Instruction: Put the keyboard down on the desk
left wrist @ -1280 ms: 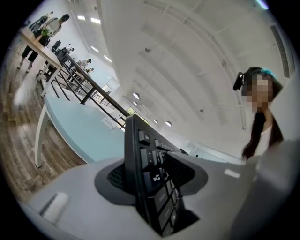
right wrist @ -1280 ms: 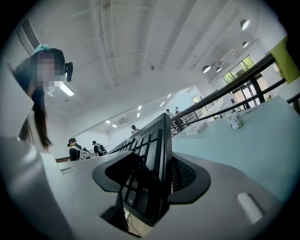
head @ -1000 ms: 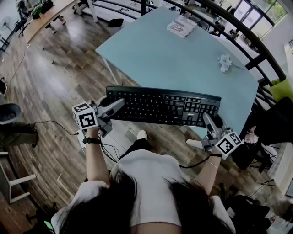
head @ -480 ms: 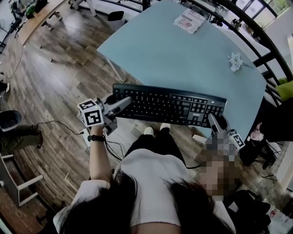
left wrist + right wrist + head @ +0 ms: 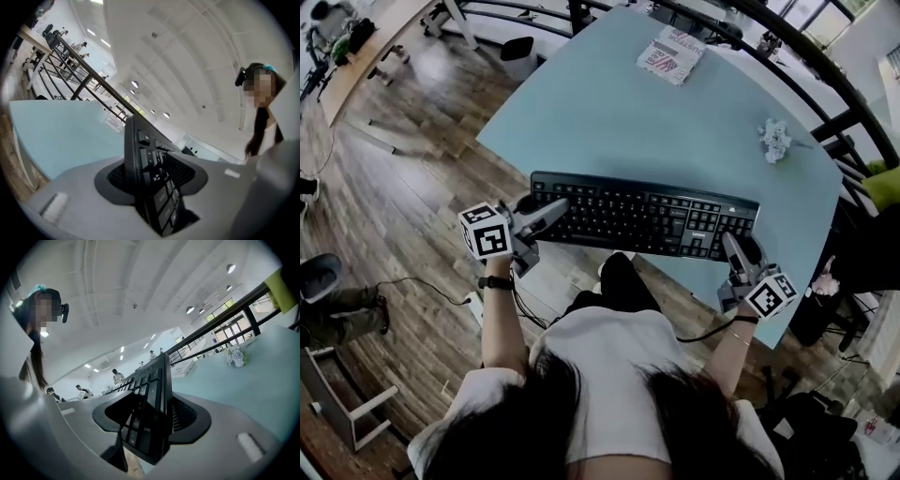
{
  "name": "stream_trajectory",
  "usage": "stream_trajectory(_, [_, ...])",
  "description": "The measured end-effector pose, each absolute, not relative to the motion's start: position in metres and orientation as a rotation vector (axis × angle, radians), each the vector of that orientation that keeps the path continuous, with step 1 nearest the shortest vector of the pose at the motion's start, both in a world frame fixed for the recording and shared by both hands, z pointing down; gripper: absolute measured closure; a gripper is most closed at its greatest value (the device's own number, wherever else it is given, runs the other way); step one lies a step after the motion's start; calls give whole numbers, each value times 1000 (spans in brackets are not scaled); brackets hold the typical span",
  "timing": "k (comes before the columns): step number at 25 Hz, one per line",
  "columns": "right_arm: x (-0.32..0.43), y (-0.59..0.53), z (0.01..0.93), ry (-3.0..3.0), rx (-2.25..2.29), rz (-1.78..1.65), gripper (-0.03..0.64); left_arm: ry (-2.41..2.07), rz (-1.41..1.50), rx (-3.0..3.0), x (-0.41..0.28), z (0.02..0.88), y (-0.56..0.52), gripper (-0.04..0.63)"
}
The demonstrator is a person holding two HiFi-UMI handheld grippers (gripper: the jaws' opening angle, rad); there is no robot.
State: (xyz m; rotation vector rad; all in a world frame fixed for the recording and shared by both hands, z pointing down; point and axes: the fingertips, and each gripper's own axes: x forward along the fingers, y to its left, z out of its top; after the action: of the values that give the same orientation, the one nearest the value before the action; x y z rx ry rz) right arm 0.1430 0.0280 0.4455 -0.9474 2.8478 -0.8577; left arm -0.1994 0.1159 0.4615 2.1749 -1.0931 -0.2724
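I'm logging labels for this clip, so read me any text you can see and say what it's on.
"Enter": key on the keyboard.
"Del": key near it, faint.
Other keys: too small to read.
Paper on the desk: print too blurred to read.

The left gripper [image 5: 555,210] covered the keyboard [image 5: 642,217] at its left end, and the right gripper [image 5: 733,247] its right end. Whether the keyboard rested on the desk [image 5: 609,122] could not be told. Print on the far paper [image 5: 670,54] was too small to read; the small white thing [image 5: 775,139] at far right was perhaps a flower.
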Motion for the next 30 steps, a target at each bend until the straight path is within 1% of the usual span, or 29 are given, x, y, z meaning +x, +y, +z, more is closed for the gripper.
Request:
stream_trajectory(5, [139, -55, 442, 2782, -1029, -879, 402, -1035, -213, 2199, -209, 451, 11, 370])
stream_trajectory(10, [152, -93, 440, 2721, -1117, -881, 402, -962, -171, 2234, -199, 445, -51, 368])
stream_trajectory(18, [187, -131, 448, 2647, -1226, -912, 400, -874, -113, 2254, -168, 451, -119, 368])
stream_trajectory(30, [212, -137, 444, 2529, -1420, -898, 397, -714, -55, 2283, -141, 451, -173, 367])
